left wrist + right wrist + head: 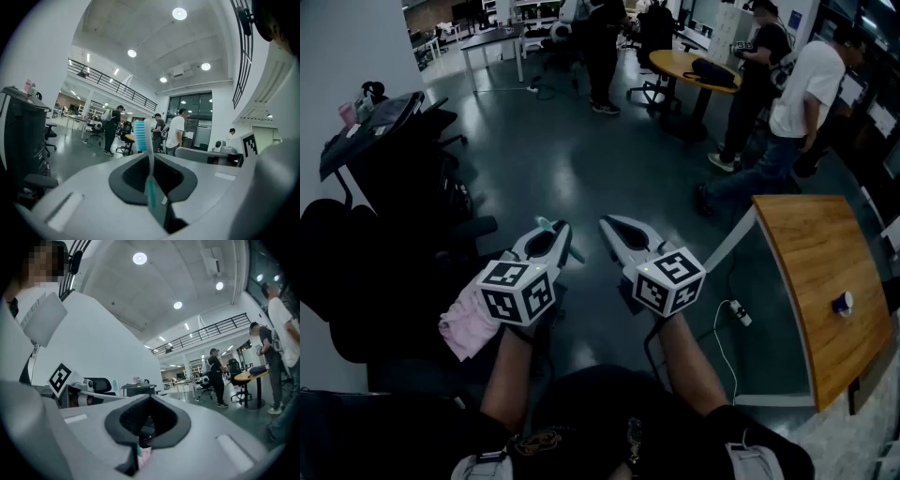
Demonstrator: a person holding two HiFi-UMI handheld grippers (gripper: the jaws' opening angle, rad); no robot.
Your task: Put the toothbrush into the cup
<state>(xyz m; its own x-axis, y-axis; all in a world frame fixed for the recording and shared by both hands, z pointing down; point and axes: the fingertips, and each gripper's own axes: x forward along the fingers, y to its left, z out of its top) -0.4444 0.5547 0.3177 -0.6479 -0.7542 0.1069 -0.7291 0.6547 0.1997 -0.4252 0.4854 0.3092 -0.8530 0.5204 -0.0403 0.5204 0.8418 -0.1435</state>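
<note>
A large, dim open office has a dark, glossy floor (581, 159). At the right stands a curved wooden worktop (816, 272) with a small blue object (842, 302) on it, too small to identify. Several people (797, 94) stand in the background near a round table (675, 61). A pink cloth (464, 323) shows just beside the person's left wrist.

The left hand-held gripper (553, 228) is held roughly level over the floor, well apart from the worktop. Its jaws are clamped on a toothbrush (143, 136). Just beside it, the right hand-held gripper (609, 225) has its jaws together, gripping nothing.

The toothbrush stands upright across the left jaws, with its bristle head above them. It has pale blue bristles, a white neck and a teal handle where it is pinched.
</note>
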